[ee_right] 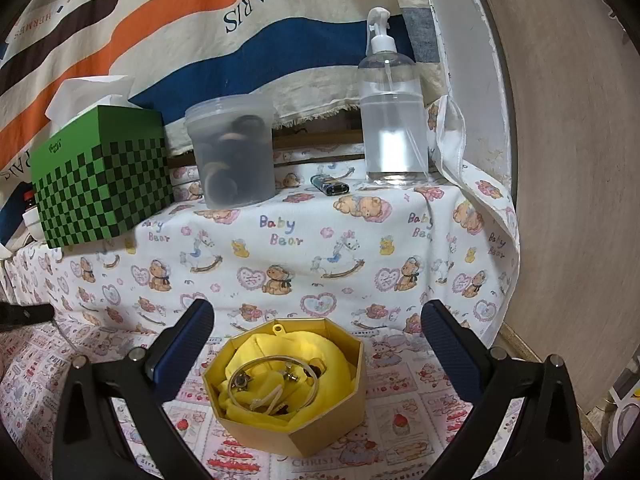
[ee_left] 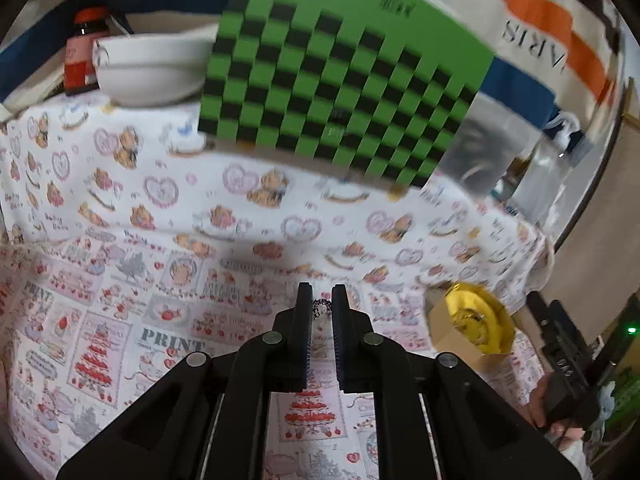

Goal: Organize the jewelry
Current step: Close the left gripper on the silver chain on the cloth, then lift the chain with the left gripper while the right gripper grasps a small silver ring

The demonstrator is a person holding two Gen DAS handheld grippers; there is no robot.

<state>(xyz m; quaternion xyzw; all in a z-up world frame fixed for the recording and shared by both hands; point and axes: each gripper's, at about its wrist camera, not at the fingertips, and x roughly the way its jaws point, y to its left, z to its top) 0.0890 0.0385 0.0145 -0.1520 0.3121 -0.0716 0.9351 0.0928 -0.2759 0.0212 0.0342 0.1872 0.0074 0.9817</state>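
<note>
Left wrist view: left gripper [ee_left: 322, 300] w/ jaws drawn narrow, pinching a small beaded chain [ee_left: 321, 307] at the tips, above the printed cloth [ee_left: 120, 320]. The octagonal box [ee_left: 468, 330] w/ yellow lining sits well to the right of the chain (blurred here). Green checkered tissue box [ee_left: 340, 92] and a white bowl [ee_left: 154, 70] stand beyond it.

Right wrist view: right gripper [ee_right: 318, 330] spread wide, 2 fingers flanking the octagonal box [ee_right: 320, 430] w/o touching it. Inside the box lie a loop necklace [ee_right: 274, 380] and small studs. Behind the box: a clear tub [ee_right: 234, 152] and spray bottle [ee_right: 394, 116].
</note>
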